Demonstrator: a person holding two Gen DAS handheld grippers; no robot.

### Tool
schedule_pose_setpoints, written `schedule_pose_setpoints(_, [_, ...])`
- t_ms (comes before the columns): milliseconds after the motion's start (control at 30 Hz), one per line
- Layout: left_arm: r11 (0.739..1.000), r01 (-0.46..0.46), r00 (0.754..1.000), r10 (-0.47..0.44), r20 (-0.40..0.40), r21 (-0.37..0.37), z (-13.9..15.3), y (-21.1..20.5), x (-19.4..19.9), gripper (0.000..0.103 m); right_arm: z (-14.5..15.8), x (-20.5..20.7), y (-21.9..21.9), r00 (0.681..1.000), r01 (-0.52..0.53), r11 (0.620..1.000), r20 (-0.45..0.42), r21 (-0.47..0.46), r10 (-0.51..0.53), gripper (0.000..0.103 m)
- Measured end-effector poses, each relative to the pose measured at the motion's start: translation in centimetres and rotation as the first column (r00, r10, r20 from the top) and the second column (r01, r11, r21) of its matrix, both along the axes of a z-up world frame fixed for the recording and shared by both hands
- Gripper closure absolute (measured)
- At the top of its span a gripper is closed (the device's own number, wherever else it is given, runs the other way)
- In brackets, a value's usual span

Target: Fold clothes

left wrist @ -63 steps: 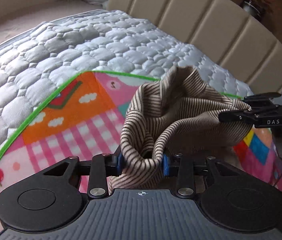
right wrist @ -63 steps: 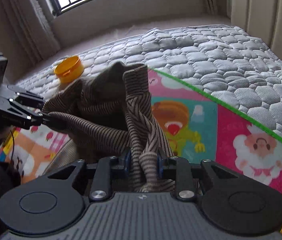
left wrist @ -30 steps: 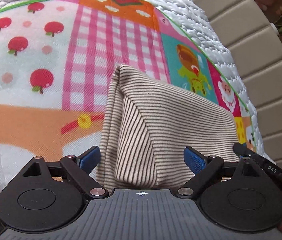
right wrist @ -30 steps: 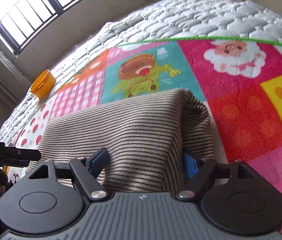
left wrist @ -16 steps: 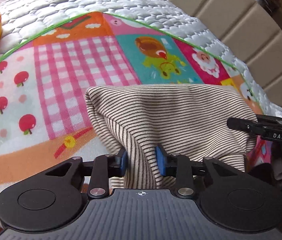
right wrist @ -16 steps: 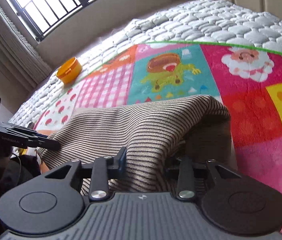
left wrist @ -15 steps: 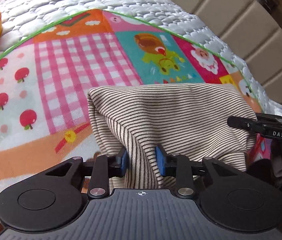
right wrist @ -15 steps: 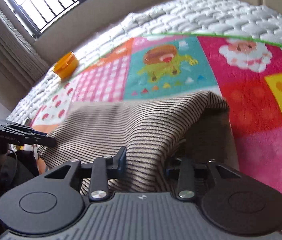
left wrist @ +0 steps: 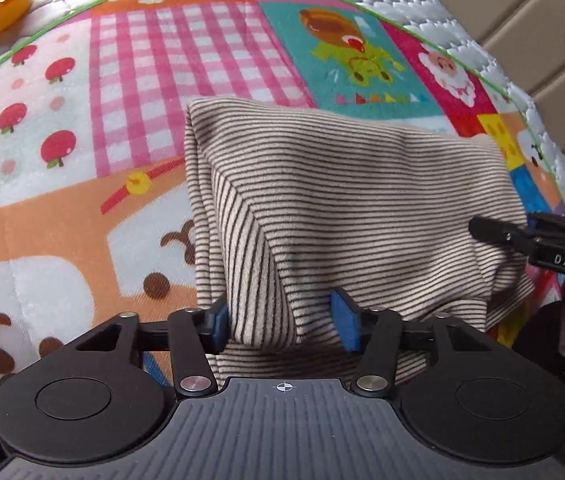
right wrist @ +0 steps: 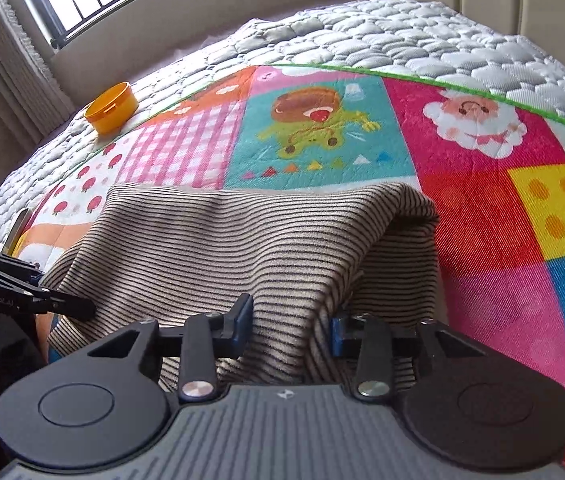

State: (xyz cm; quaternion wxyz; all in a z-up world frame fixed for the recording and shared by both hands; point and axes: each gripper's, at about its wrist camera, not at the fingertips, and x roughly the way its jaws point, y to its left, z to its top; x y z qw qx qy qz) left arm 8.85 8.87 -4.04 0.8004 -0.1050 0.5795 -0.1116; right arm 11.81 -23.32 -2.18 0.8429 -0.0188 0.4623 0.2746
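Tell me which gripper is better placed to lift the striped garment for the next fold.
Right. The right gripper has just closed its jaws on a fold of the striped garment. The left gripper has just been opening its jaws, with cloth between them, so its hold looks looser.

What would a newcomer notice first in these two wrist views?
The brown-and-cream striped knit garment fills the middle, folded on the bright patchwork cartoon play mat. Both tongs, left and right, have its near edge between their blue pads. An orange round plastic lid sits on the quilted grey mattress cover, far left.
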Motion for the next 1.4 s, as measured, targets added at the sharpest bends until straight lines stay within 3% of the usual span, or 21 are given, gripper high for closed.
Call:
schedule_pose_setpoints(67, [1.000,0.028,1.000,-0.028,0.012,0.003,0.8,-0.6,-0.7,0.062,0.3,-0.3,0.1,0.998,-0.056,0.996,0.028,-0.068,0.058,0.068])
schedule_pose_setpoints(167, [0.995,0.090,0.996,-0.089,-0.019,0.047,1.4,-1.6,-1.9,0.064,-0.4,0.3,0.3,0.994,-0.101,0.987,-0.040,-0.125,0.097,0.068])
schedule_pose_setpoints(300, [0.972,0.169,0.980,-0.148,-0.132,0.161,-0.2,-2.9,-2.8,0.068,-1.2,0.6,1.3,0.989,-0.145,0.969,-0.064,-0.201,0.135,0.067])
schedule_pose_setpoints(367, [0.968,0.176,0.979,-0.152,-0.134,0.182,-0.2,-3.3,-2.8,0.068,-1.4,0.4,1.3,0.988,-0.148,0.969,-0.065,-0.199,0.138,0.063])
schedule_pose_setpoints(467, [0.994,0.081,0.993,-0.075,-0.086,0.072,1.8,-2.1,-2.2,0.058,-1.5,0.5,0.6,0.992,-0.119,0.979,-0.068,-0.166,0.109,0.060])
schedule_pose_setpoints(533, [1.000,0.023,0.998,-0.023,-0.059,-0.001,2.9,-0.9,-1.5,0.040,-1.6,0.8,0.1,0.994,-0.092,0.986,-0.078,-0.138,0.082,0.058])
schedule_pose_setpoints(600, [0.998,-0.034,0.999,0.032,-0.042,-0.047,3.3,0.2,-1.0,0.028,-1.7,1.1,-0.2,0.994,-0.069,0.991,-0.091,-0.115,0.059,0.056])
schedule_pose_setpoints(700, [0.995,-0.086,0.995,0.083,-0.053,-0.050,2.6,0.8,-0.4,0.025,-1.9,1.3,-0.3,0.994,-0.043,0.994,-0.103,-0.103,0.033,0.052])
schedule_pose_setpoints(867, [0.993,-0.120,0.991,0.121,-0.062,0.008,0.4,0.2,-0.3,0.021,-1.6,0.9,-0.2,0.997,-0.041,0.993,-0.074,-0.113,0.033,0.052])
schedule_pose_setpoints(1000, [0.994,-0.111,0.991,0.111,-0.068,0.001,1.5,0.5,-0.9,0.018,-1.7,0.9,-0.1,0.997,-0.040,0.992,-0.074,-0.118,0.031,0.052])
schedule_pose_setpoints(1167, [0.994,-0.107,0.994,0.108,0.029,-0.037,4.3,1.6,-1.5,0.012,-1.9,0.9,0.2,0.997,-0.042,0.990,-0.071,-0.133,0.033,0.052])
schedule_pose_setpoints(1267, [0.991,-0.129,0.990,0.131,0.049,-0.027,3.3,1.7,-0.4,0.009,-1.5,0.4,0.5,0.999,-0.040,0.987,-0.036,-0.154,0.035,0.052])
schedule_pose_setpoints(1333, [0.991,-0.136,0.990,0.136,0.028,0.004,1.6,1.2,0.4,0.010,-1.0,-0.2,0.8,0.999,-0.043,0.984,0.008,-0.171,0.045,0.061])
schedule_pose_setpoints(1367, [0.990,-0.136,0.990,0.136,0.022,0.025,0.8,0.8,0.7,0.011,-0.7,-0.6,1.0,0.998,-0.053,0.983,0.030,-0.178,0.060,0.070])
schedule_pose_setpoints(1400, [0.991,-0.132,0.991,0.131,0.026,0.037,0.4,0.5,0.8,0.020,-0.4,-0.8,1.2,0.996,-0.063,0.981,0.045,-0.186,0.072,0.078])
